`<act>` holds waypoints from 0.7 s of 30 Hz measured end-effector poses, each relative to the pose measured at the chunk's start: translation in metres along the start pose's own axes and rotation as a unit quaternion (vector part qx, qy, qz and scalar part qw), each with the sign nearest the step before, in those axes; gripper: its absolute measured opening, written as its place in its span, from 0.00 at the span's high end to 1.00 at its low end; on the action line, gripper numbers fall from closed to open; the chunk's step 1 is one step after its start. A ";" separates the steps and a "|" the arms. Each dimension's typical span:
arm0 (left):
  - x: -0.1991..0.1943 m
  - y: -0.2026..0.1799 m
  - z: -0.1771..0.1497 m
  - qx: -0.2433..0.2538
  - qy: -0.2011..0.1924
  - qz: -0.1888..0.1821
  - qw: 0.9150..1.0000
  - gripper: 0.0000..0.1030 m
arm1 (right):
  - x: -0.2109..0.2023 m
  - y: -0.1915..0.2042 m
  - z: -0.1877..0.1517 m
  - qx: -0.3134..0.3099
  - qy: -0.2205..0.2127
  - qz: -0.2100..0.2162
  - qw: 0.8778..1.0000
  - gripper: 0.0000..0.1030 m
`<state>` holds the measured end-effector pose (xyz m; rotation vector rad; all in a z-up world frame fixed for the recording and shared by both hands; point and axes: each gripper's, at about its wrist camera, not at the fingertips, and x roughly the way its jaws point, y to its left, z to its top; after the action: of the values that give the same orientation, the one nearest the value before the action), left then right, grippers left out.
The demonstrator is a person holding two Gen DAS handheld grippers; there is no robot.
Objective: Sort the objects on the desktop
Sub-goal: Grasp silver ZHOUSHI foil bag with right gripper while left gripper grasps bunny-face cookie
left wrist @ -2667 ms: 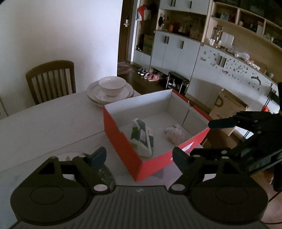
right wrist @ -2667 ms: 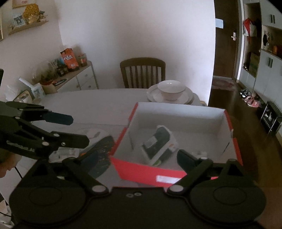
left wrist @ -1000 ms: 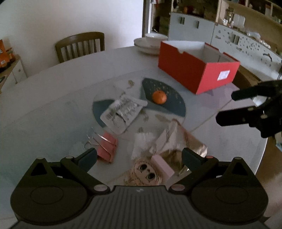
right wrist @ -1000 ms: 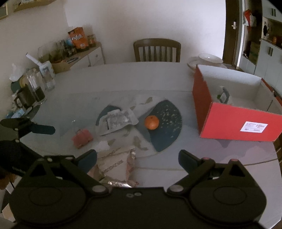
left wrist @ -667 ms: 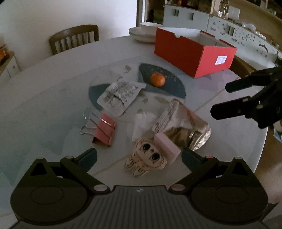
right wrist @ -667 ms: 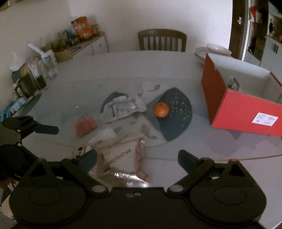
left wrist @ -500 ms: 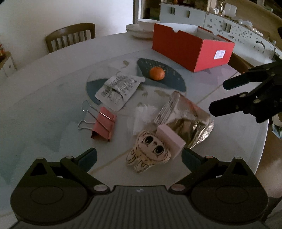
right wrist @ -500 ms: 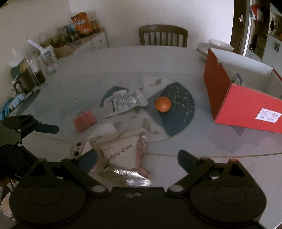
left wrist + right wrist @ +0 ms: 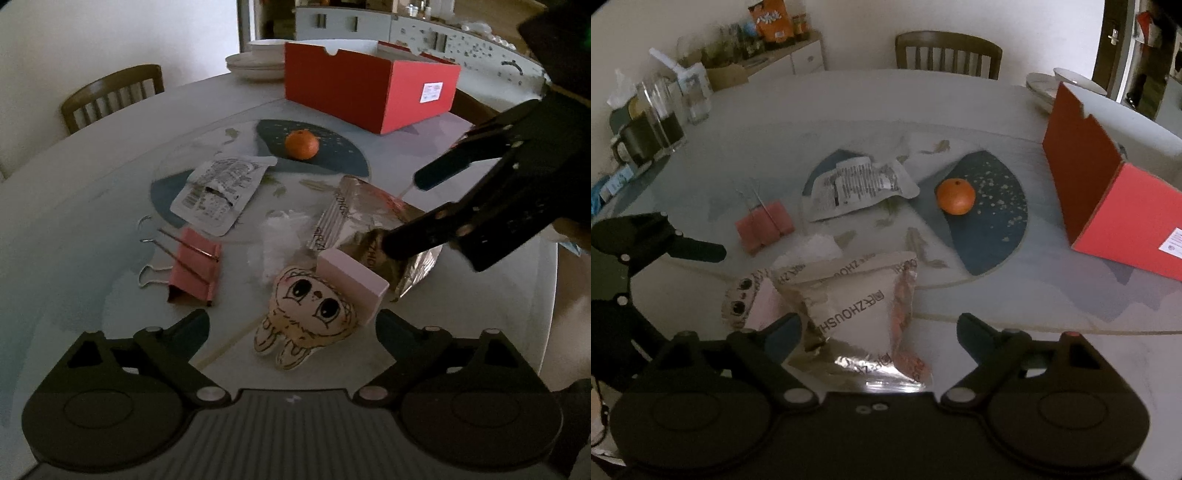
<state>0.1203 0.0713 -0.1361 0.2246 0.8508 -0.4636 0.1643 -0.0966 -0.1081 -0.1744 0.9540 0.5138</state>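
Loose objects lie on a round white table (image 9: 55, 177). A silver snack bag (image 9: 857, 314) lies nearest my right gripper (image 9: 877, 326), which is open with the bag between its fingers. A cartoon plush (image 9: 310, 306) with a pink block (image 9: 351, 277) on it lies just ahead of my open left gripper (image 9: 291, 328). A pink binder clip (image 9: 192, 269), a white foil pouch (image 9: 218, 188) and an orange (image 9: 302, 144) lie further out. The open red box (image 9: 369, 92) stands at the far right. The right gripper (image 9: 406, 210) also shows over the bag (image 9: 369, 206) in the left wrist view.
Stacked plates with a bowl (image 9: 258, 59) sit behind the box. A wooden chair (image 9: 947, 55) stands at the far side. Glass jugs and a mug (image 9: 646, 122) stand at the table's left edge. A crumpled white tissue (image 9: 277, 236) lies beside the bag.
Both grippers have pulled back from over the red box and dropped low toward the near clutter. The right gripper has closed in over the silver bag. Both stay open.
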 end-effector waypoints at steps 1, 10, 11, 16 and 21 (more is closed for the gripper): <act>0.001 0.000 0.000 0.000 0.000 -0.001 1.000 0.09 | 0.003 0.000 0.000 -0.001 0.003 0.002 1.000 0.15; 0.000 0.003 -0.001 -0.005 -0.006 -0.015 1.000 0.24 | 0.024 0.006 0.000 0.002 0.030 0.013 0.999 0.28; 0.000 0.003 -0.001 -0.005 -0.006 -0.016 1.000 0.25 | 0.024 0.006 -0.001 0.002 0.031 0.014 0.999 0.28; -0.001 0.003 -0.001 0.000 -0.005 -0.024 1.000 0.46 | 0.023 0.009 -0.002 -0.008 0.030 0.014 0.999 0.33; -0.004 0.000 -0.001 0.006 -0.007 -0.032 0.999 0.48 | 0.022 0.010 -0.001 -0.010 0.031 0.014 0.999 0.38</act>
<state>0.1171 0.0727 -0.1342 0.2059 0.8427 -0.5291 0.1692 -0.0808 -0.1262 -0.1952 1.0129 0.5458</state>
